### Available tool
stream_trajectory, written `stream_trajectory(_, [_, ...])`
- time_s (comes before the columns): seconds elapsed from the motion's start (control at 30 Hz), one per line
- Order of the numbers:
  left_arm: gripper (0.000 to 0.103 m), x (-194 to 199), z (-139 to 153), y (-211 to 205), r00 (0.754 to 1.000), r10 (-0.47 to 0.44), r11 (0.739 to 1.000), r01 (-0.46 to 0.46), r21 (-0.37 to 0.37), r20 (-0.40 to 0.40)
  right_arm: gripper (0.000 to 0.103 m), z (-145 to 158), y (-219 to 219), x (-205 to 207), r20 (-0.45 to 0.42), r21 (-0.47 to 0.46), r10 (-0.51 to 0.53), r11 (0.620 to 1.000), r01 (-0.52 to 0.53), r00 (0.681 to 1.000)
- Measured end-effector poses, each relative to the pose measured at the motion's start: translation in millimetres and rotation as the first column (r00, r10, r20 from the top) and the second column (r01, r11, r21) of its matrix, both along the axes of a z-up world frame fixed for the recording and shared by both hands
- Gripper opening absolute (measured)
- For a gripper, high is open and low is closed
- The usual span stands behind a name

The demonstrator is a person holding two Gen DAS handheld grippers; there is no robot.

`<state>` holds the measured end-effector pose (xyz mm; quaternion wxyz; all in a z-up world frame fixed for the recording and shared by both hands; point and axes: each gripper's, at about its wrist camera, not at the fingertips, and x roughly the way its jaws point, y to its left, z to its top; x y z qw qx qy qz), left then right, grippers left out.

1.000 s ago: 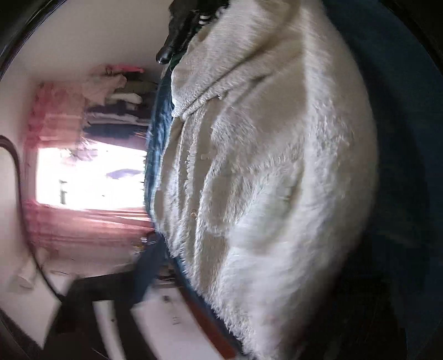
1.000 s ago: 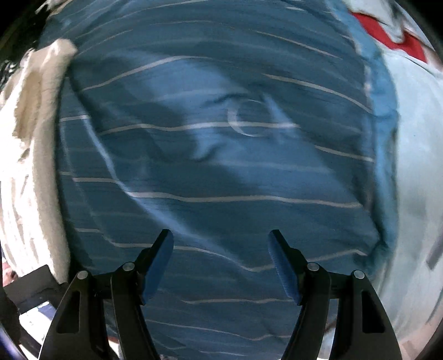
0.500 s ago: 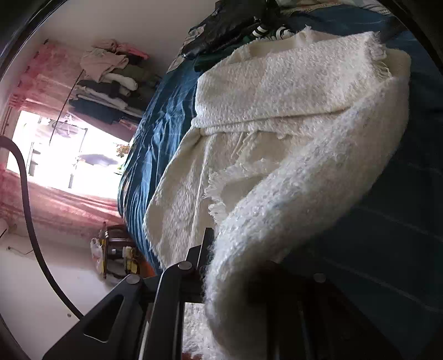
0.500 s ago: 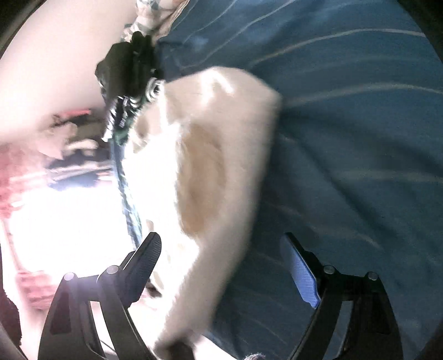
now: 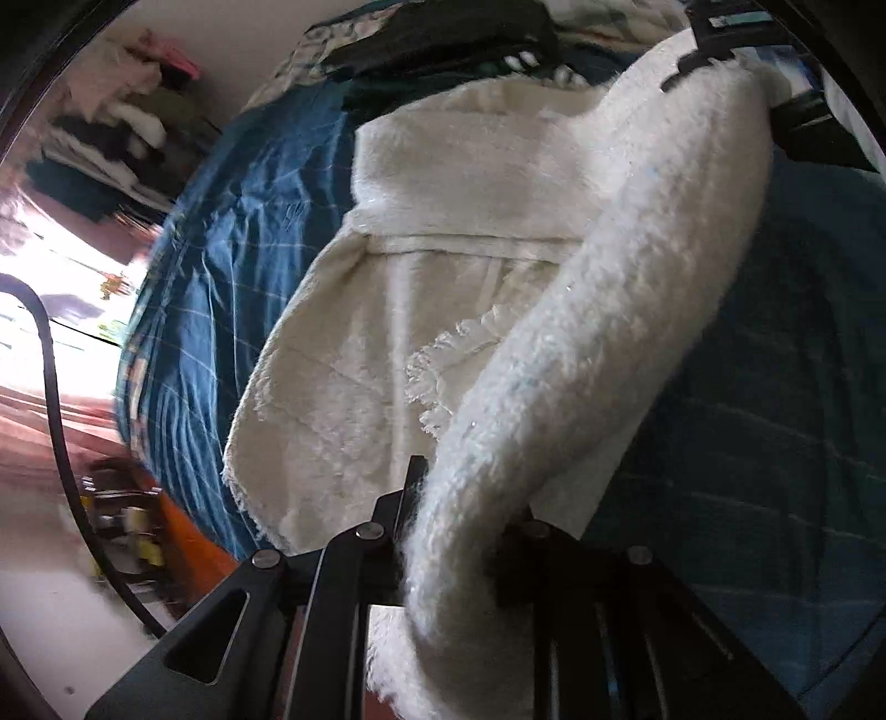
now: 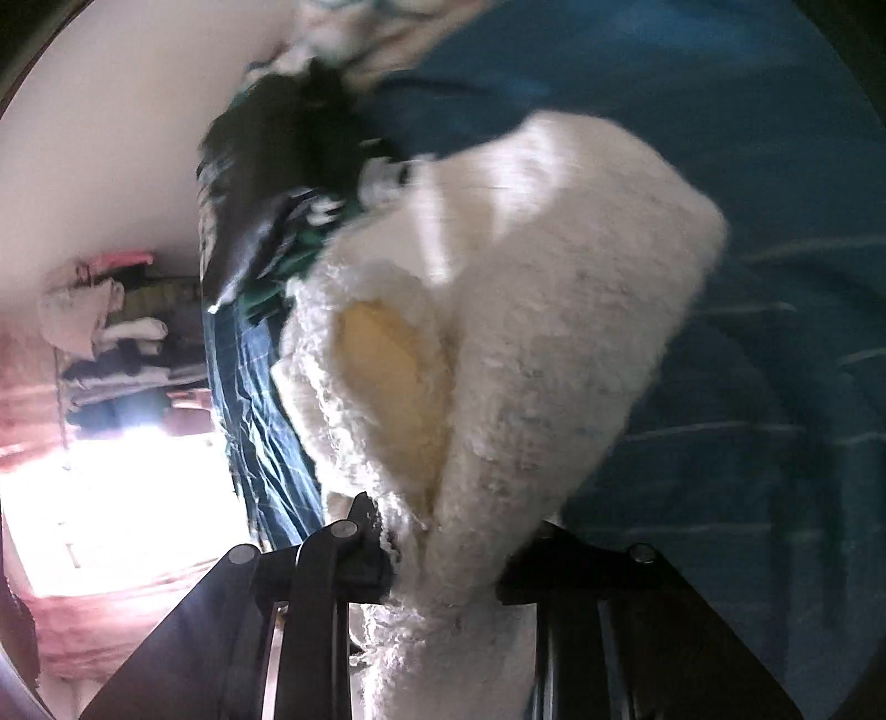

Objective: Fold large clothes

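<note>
A large fluffy white garment (image 5: 443, 310) lies on a bed with a blue striped cover (image 5: 232, 232). My left gripper (image 5: 465, 531) is shut on one edge of the white garment, which rises in a thick band to the upper right. There the right gripper (image 5: 736, 72) holds the other end. In the right wrist view my right gripper (image 6: 448, 543) is shut on a bunched fold of the white garment (image 6: 531, 332), lifted off the blue cover (image 6: 775, 387).
A pile of dark and green clothes (image 5: 443, 44) lies at the head of the bed, also in the right wrist view (image 6: 277, 183). A rack of hanging clothes (image 5: 99, 144) and a bright window with pink curtains (image 6: 111, 498) stand beyond the bed's edge.
Both grippers have closed on the white garment's edge and lifted it off the bed. The right gripper was open over the blue cover a second ago.
</note>
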<state>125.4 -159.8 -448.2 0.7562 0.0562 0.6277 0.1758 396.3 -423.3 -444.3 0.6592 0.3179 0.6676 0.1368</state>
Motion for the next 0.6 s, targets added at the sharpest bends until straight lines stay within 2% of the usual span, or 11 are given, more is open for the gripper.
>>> stream_trajectory(0.1, [0.019,-3.2,8.0,49.3,0.999,0.044,0.994,-0.044,-0.100,-0.001,0.026,29.5,54.3,1.5,0.032,-0.070,0.050,0.996,-0.048,0.998])
stream_trajectory(0.2, [0.019,-4.5,0.3,110.3,0.994,0.111,0.979,-0.111,-0.172,-0.010,0.026,33.9,124.2,11.0,0.016,-0.152,0.112,0.982,-0.108,0.994])
stream_trajectory(0.27, [0.019,-5.0,-9.3,145.6,0.986,0.163,0.960,-0.162,-0.228,-0.014,0.026,14.5,184.7,29.5,-0.013,-0.224,0.165,0.961,-0.164,0.986])
stream_trajectory(0.33, [0.020,-7.0,-23.9,185.1,0.974,0.223,0.934,-0.224,-0.279,-0.036,0.026,-4.2,222.1,37.5,-0.045,-0.271,0.190,0.943,-0.195,0.981])
stream_trajectory(0.37, [0.022,-9.1,-34.5,207.6,0.964,0.260,0.905,-0.263,-0.334,-0.055,0.026,-24.0,248.0,41.3,-0.079,-0.307,0.220,0.923,-0.233,0.972])
stream_trajectory(0.43, [0.028,-17.5,-45.4,238.2,0.942,0.325,0.850,-0.331,-0.410,-0.086,0.031,-50.4,272.4,43.4,-0.122,-0.345,0.234,0.901,-0.262,0.965])
stream_trajectory(0.47, [0.033,-23.6,-48.7,253.1,0.926,0.365,0.809,-0.368,-0.458,-0.100,0.041,-69.0,293.8,46.4,-0.151,-0.366,0.276,0.876,-0.313,0.949])
stream_trajectory(0.5, [0.042,-31.4,-49.1,268.5,0.909,0.404,0.764,-0.399,-0.507,-0.107,0.055,-76.3,304.1,47.9,-0.159,-0.370,0.287,0.870,-0.327,0.945])
stream_trajectory(0.57, [0.048,-49.3,-43.4,290.8,0.877,0.469,0.707,-0.446,-0.548,-0.109,0.071,-75.3,318.0,47.2,-0.142,-0.342,0.296,0.881,-0.327,0.945])
stream_trajectory(0.6, [0.049,-56.7,-38.9,296.4,0.866,0.490,0.705,-0.461,-0.539,-0.100,0.072,-68.5,319.0,45.0,-0.109,-0.290,0.294,0.904,-0.313,0.950])
